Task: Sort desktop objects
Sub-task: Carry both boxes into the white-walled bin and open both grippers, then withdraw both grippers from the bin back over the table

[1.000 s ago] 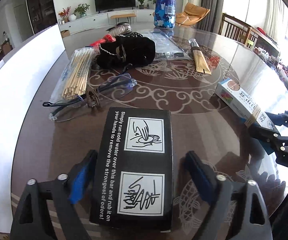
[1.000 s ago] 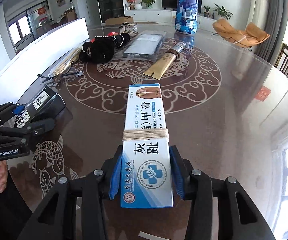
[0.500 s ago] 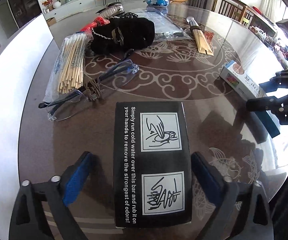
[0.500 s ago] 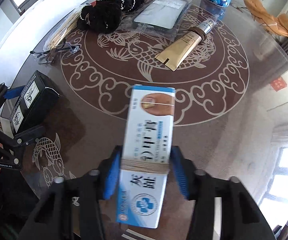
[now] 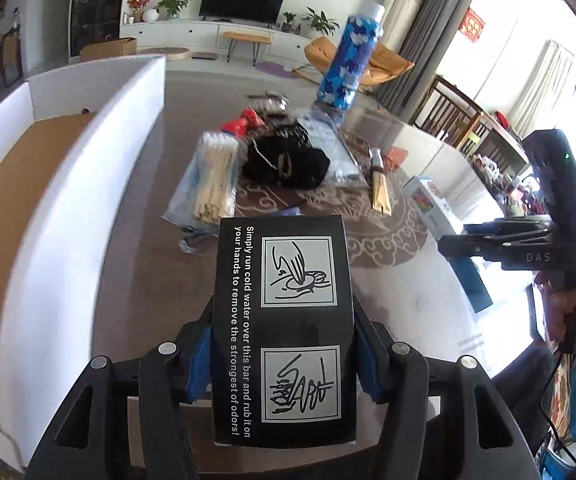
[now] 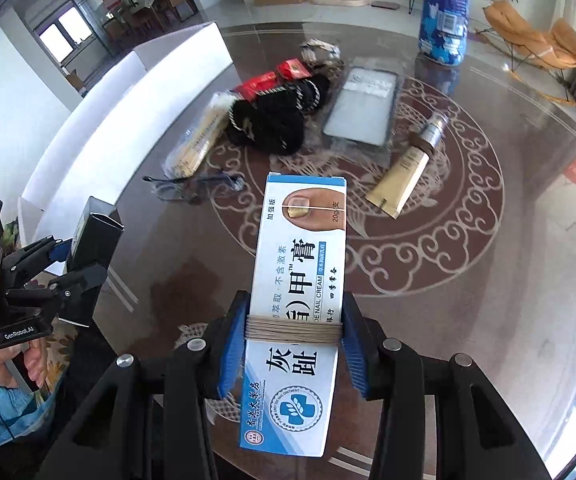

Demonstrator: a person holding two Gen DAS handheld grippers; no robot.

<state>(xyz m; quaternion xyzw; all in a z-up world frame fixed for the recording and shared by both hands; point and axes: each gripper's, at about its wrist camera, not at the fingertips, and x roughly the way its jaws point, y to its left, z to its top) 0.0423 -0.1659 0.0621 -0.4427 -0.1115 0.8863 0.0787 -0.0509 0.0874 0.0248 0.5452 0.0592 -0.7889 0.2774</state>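
Left tool (image 5: 284, 364) first: I've got it clamped on the black box (image 5: 284, 320), blue pads pressed on both long sides, jaws closing tight on it, box lifted off the desk (image 5: 140, 216). Right tool (image 6: 293, 344) is squeezed on the white-and-blue cream box (image 6: 299, 280), gripping at the string wrapped round its middle, also up in the air. So two items are in hand, neither dropped off yet.

To the left of my left tool is the white bin (image 5: 88, 184). The part of its brown floor I can see is bare, so by my read sorting has barely begun; I can't see the whole bin.

Still on the desk, ahead of both tools: glasses (image 6: 196, 186) closest, just past the cream box. Then the bag of wooden sticks (image 6: 200, 140) ahead-left, and the gold tube (image 6: 407, 168) ahead-right. Beyond those, the black pouch (image 6: 268, 120) touching the sticks bag, with red packets (image 6: 272, 80) behind it and a flat clear-wrapped pack (image 6: 363, 108) beside it. Farthest is the upright blue patterned bottle (image 6: 443, 12).

My call: early stage, two boxes need dropping in the bin, roughly seven things left after.
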